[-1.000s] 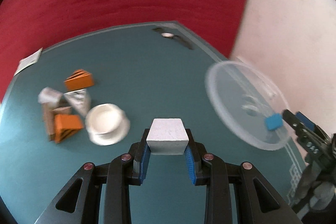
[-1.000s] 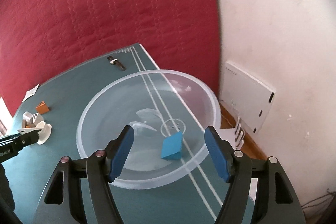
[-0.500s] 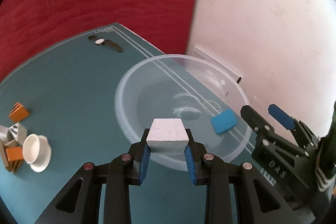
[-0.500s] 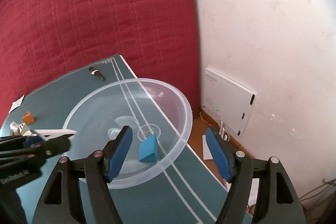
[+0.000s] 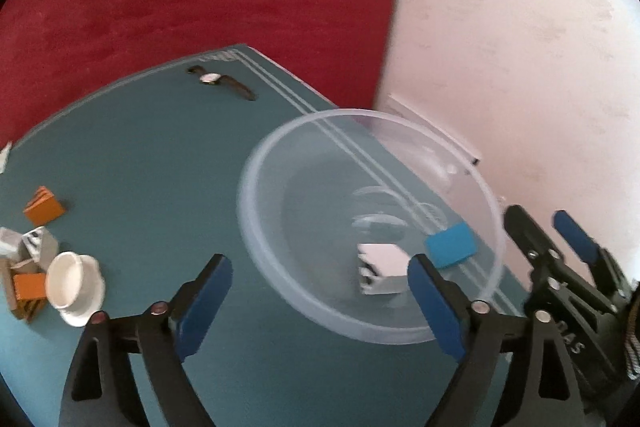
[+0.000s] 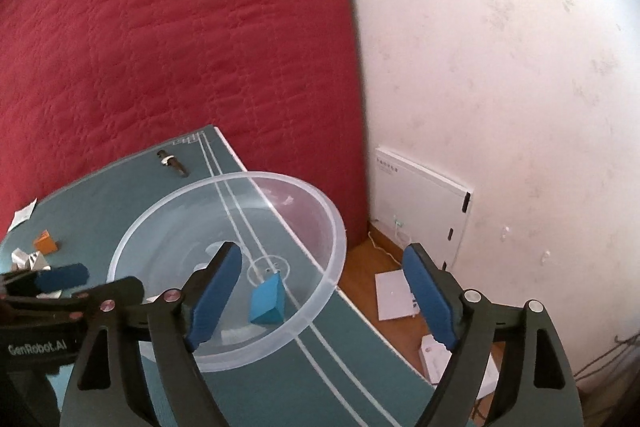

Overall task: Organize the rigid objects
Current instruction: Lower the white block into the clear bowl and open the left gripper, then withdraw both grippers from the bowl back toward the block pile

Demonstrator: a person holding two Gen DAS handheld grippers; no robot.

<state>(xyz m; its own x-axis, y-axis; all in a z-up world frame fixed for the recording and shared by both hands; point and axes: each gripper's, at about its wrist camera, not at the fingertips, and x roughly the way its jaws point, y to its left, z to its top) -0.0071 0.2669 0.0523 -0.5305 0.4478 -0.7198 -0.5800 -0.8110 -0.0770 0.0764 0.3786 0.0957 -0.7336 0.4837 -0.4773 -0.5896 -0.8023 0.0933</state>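
A clear plastic bowl [image 5: 256, 227] [image 6: 336, 227] stands at the right edge of the teal table. Inside it lie a white block [image 5: 382, 269] and a blue block [image 5: 451, 246] [image 6: 267, 301]. My left gripper [image 5: 318, 275] hovers over the bowl's near rim, its jaws opening wide and nothing between them; the white block lies below, beside the right finger. In the right wrist view the left gripper [image 6: 112, 279] comes in from the left. My right gripper [image 6: 323, 259] [image 5: 538, 223] hangs over the bowl's right side, jaws opening, holding nothing.
At the table's left sit several orange [image 5: 44, 207] and silver blocks and a white cup on a saucer [image 5: 74, 283]. A wristwatch [image 5: 220, 83] lies at the far edge. A red quilt and white wall stand behind; papers [image 6: 394, 295] lie on the floor to the right.
The left gripper carried the white block over the bowl, then sprang open; the block now lies in the bowl. The right gripper's jaws have widened.
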